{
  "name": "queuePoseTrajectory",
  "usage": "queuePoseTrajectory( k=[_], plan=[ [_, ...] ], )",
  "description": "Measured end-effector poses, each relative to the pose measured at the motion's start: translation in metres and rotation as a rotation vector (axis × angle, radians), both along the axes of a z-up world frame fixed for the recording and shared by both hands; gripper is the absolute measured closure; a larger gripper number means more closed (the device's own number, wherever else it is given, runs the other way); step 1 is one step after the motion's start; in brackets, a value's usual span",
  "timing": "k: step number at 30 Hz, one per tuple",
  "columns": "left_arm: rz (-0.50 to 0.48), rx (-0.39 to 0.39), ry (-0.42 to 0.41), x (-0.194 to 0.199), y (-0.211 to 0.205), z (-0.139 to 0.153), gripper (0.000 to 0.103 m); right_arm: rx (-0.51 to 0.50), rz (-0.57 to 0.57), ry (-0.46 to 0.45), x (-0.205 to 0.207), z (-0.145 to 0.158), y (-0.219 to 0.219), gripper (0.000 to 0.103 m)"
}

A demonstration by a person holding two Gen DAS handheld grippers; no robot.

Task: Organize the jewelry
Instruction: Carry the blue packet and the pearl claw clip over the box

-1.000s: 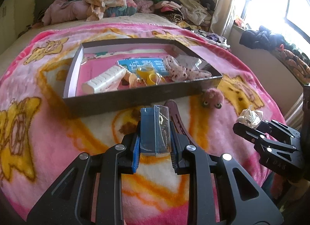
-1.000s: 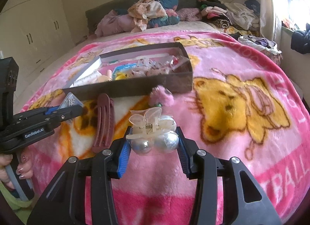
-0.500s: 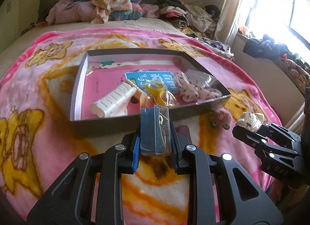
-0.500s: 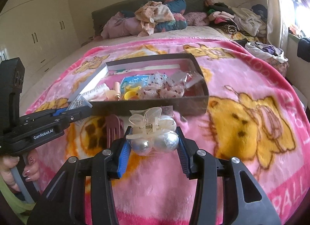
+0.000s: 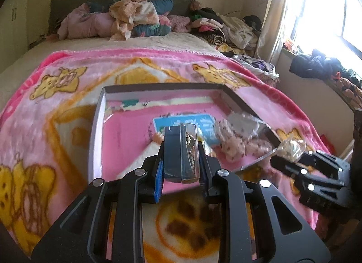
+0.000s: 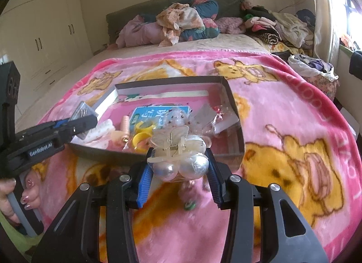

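Note:
My left gripper [image 5: 181,170] is shut on a small clear case with a dark blue insert and a gold chain [image 5: 181,152]. It hovers over the near wall of the dark shallow box [image 5: 96,127]. My right gripper [image 6: 178,170] is shut on a clear hair claw clip with two pearl balls [image 6: 179,153], just in front of the box [image 6: 235,113]. The box holds a blue card [image 6: 158,114], yellow rings [image 6: 141,135], a white clip [image 6: 101,130] and plastic bags [image 6: 210,115]. Each gripper shows in the other's view: the left gripper [image 6: 78,124] and the right gripper [image 5: 291,156].
The box lies on a pink bear-print blanket [image 6: 294,149] on a bed. Piled clothes [image 5: 135,20] lie at the headboard and along the right side. A small green item [image 6: 190,205] lies on the blanket under my right gripper. White wardrobes [image 6: 45,36] stand at left.
Both grippers have moved forward and up toward the box with their loads. The left now hangs over the box's near wall; the maroon comb and pink pompom have dropped out of sight.

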State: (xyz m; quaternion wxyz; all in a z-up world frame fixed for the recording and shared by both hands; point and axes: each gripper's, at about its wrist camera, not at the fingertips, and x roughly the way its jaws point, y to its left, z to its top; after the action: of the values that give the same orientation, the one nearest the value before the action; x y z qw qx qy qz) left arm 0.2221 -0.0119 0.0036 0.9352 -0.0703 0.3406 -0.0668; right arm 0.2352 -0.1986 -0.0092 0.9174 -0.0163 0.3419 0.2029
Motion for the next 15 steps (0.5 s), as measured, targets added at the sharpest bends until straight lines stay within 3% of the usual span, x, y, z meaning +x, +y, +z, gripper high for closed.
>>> queuePoseTrajectory(
  k=[7, 15],
  plan=[
    [-0.013, 0.023, 0.030, 0.035, -0.014, 0.001, 0.085, -0.041, -0.008, 0.002, 0.020, -0.001, -0.001, 0.061],
    [-0.020, -0.003, 0.061, 0.067, -0.021, -0.006, 0.085, -0.044, -0.020, 0.016, 0.042, -0.006, -0.006, 0.061]
  ],
)
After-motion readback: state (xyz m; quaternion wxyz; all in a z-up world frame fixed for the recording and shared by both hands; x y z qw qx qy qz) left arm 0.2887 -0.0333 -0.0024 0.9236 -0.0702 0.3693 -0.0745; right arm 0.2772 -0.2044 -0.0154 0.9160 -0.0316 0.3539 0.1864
